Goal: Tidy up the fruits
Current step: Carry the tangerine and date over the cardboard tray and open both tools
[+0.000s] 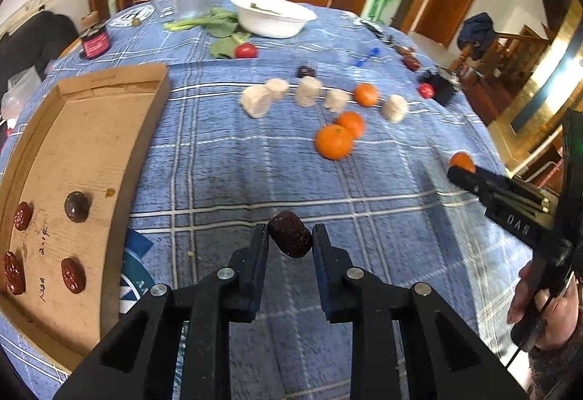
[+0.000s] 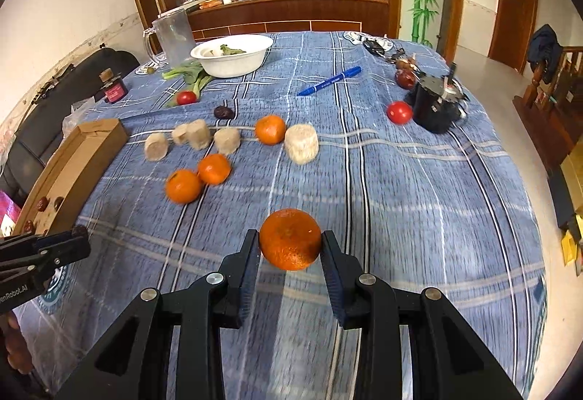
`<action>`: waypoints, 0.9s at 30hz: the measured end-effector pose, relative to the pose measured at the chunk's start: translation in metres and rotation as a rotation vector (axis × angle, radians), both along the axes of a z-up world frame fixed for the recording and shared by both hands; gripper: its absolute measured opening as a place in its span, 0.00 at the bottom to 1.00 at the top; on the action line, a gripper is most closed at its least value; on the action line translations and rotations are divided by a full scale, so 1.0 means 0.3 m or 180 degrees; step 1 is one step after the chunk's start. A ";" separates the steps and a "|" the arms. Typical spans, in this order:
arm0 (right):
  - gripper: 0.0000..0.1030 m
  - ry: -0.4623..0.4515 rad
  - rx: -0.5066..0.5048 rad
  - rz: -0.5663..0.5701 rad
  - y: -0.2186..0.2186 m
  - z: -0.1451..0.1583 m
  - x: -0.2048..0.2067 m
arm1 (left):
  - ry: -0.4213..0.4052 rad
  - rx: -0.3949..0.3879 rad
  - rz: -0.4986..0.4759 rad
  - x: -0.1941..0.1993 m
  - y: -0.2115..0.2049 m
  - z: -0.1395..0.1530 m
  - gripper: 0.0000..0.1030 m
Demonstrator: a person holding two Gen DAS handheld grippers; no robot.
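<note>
The date [image 1: 290, 234] sits clamped between the left fingers [image 1: 259, 247], its long axis running crosswise from one pad to the other. The box [image 1: 87, 130], already holding four dates, lies to the left of those fingers, so the left hand is clearly the nearer one to it. The mandarin [image 2: 290, 239] is pinched between the right fingers [image 2: 251, 254], over the counter [image 2: 419, 203]; the box lies far to their left, beyond the left gripper [image 2: 74, 243].

The right tongs [image 1: 460, 171] read "DAS"; the cardboard tray [image 1: 91, 152] bears "2.1".
</note>
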State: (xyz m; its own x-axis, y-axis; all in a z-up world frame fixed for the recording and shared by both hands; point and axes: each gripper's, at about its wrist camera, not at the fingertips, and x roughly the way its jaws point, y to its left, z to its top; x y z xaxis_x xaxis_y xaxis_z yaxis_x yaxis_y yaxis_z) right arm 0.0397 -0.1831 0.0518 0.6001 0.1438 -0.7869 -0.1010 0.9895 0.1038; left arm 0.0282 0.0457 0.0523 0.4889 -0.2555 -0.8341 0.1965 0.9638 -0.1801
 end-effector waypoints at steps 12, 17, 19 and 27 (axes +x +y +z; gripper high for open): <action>0.35 0.0164 0.0051 -0.0165 0.064 -0.031 -0.164 | -0.0118 -0.0068 -0.0156 -0.052 0.024 0.054 0.23; 0.35 0.0137 0.0017 -0.0093 0.133 -0.009 -0.157 | -0.0182 -0.0097 -0.0098 -0.056 0.084 0.081 0.23; 0.35 0.0120 0.0020 -0.0033 0.171 0.001 -0.144 | -0.0192 -0.0122 -0.0042 -0.054 0.125 0.089 0.23; 0.35 0.0093 0.0021 0.0267 0.351 0.021 -0.089 | -0.0246 -0.0133 0.0250 -0.045 0.298 0.113 0.23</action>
State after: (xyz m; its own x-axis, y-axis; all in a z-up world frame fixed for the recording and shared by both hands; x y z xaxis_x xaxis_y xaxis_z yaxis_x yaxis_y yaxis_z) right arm 0.0131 -0.0777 0.0580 0.5624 0.1978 -0.8029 -0.1802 0.9769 0.1145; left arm 0.0148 0.1352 0.0862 0.5712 -0.2479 -0.7825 0.1357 0.9687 -0.2078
